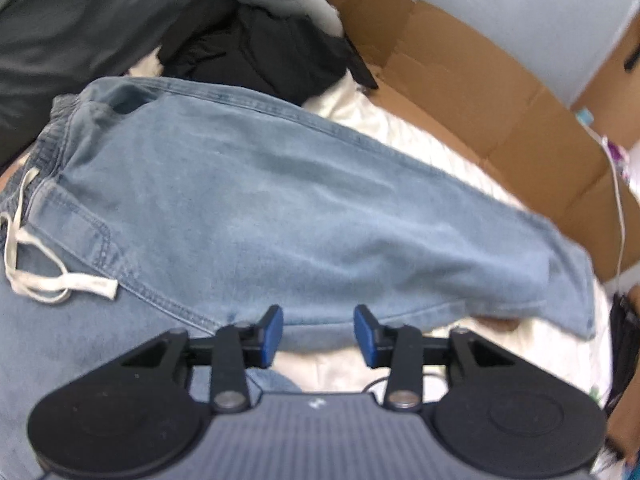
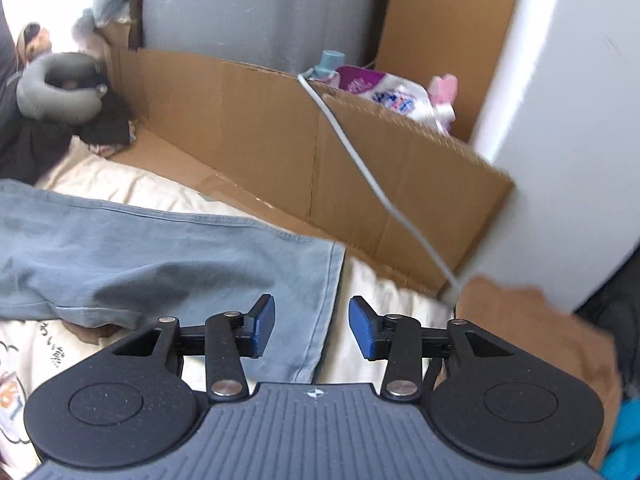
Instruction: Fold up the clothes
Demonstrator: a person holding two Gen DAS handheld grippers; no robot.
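Folding jeans (image 1: 280, 200) — lengthwise fold laid flat on the bed (image 2: 380, 300) | left gripper (image 1: 318, 330) and right gripper (image 2: 312, 326): fingers apart, holding nothing | next — you grasp the leg hem and waistband for the crosswise fold.

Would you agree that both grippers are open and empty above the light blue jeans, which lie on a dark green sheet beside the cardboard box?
Not quite: the sheet is cream, not dark green, as the right wrist view shows. The rest holds: the left gripper and right gripper are open and empty above the jeans, beside the cardboard box.
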